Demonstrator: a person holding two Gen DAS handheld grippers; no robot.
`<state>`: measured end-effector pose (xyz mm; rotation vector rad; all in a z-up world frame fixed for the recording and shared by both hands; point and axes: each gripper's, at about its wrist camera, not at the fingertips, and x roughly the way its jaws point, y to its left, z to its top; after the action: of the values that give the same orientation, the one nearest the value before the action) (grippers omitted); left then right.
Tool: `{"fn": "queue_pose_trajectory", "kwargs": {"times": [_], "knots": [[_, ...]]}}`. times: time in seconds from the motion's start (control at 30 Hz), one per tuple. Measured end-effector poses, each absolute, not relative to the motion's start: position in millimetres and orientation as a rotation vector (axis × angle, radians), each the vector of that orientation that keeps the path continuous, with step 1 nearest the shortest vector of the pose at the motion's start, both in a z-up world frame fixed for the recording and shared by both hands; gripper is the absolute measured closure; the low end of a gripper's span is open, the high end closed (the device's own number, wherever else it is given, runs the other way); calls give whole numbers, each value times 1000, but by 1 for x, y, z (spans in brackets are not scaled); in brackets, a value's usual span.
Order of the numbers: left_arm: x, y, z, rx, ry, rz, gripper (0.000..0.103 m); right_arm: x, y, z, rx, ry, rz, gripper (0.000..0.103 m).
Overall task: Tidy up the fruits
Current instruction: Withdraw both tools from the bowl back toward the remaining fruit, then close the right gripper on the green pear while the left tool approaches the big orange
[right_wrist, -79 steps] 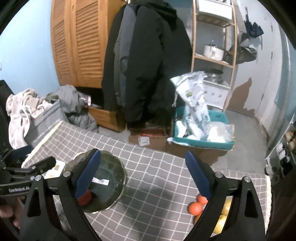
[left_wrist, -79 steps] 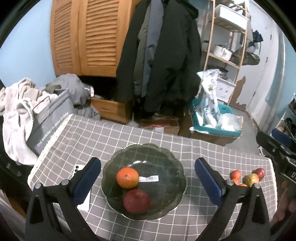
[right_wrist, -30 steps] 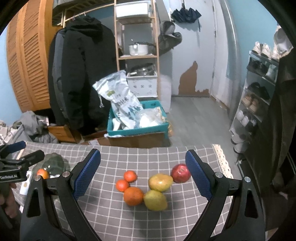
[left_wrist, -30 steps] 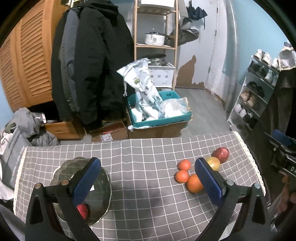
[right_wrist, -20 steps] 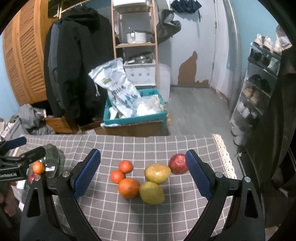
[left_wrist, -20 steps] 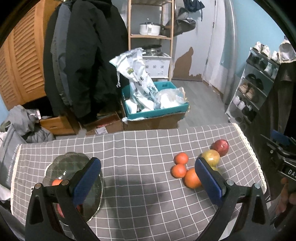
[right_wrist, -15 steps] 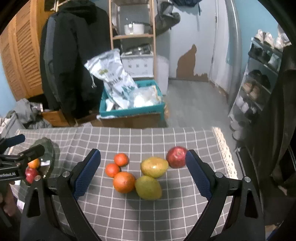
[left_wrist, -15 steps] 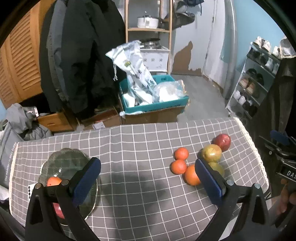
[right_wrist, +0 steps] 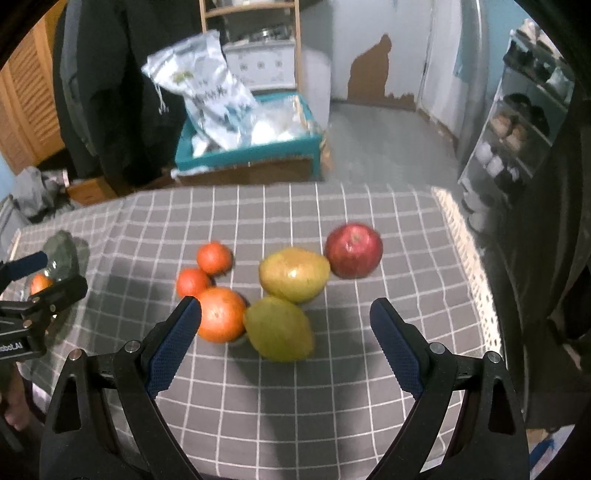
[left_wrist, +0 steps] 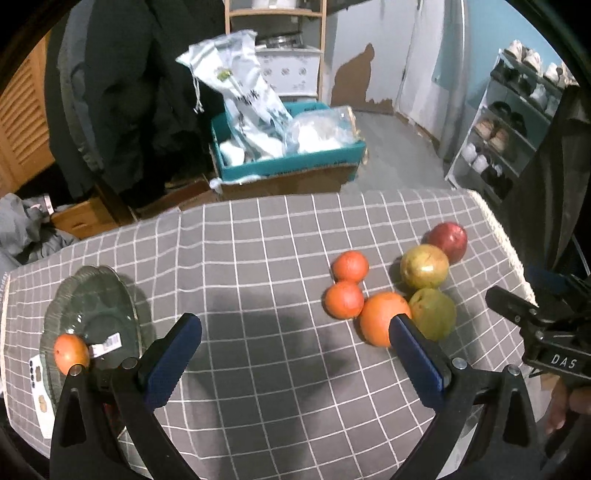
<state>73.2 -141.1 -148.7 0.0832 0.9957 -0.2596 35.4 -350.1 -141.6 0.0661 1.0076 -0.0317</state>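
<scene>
The left claw [left_wrist: 293,349] is spread wide and empty above the grey checked cloth of the table [left_wrist: 258,387]; its right pad hides the near edge of the big orange [left_wrist: 382,317]. The right claw [right_wrist: 286,338] is spread too, empty, with the green pear [right_wrist: 279,328] between its pads and just ahead of them. Beside that pear lie the big orange and a yellow pear [right_wrist: 293,275], with two small oranges [right_wrist: 214,257] behind to the left and a red apple [right_wrist: 354,249] at the far right, all loose on the cloth. At the table's left end a glass bowl [left_wrist: 96,299] holds one orange [left_wrist: 71,353]; something dark red below it, perhaps a second fruit, is mostly hidden by the claw's arm. The right wrist view is blurred. Beyond the table stand a teal box [left_wrist: 288,162] of white bags, dark coats [left_wrist: 122,92], a wooden shelf [left_wrist: 275,14] and a shoe rack [left_wrist: 517,122], cut off at the frame edge.
</scene>
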Motion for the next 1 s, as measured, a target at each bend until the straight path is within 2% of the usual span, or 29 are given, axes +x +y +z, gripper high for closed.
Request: {"fn": "queue_pose_trajectory", "kwargs": {"times": [0.53, 0.9, 1.0], "knots": [[83, -156, -213, 136, 1102, -263, 1, 53, -342, -220, 15, 1210, 8, 11], [88, -162, -233, 155, 1135, -281, 1, 64, -334, -248, -46, 1251, 40, 12], [89, -163, -236, 149, 1145, -283, 1, 67, -331, -254, -62, 1251, 52, 15]]}}
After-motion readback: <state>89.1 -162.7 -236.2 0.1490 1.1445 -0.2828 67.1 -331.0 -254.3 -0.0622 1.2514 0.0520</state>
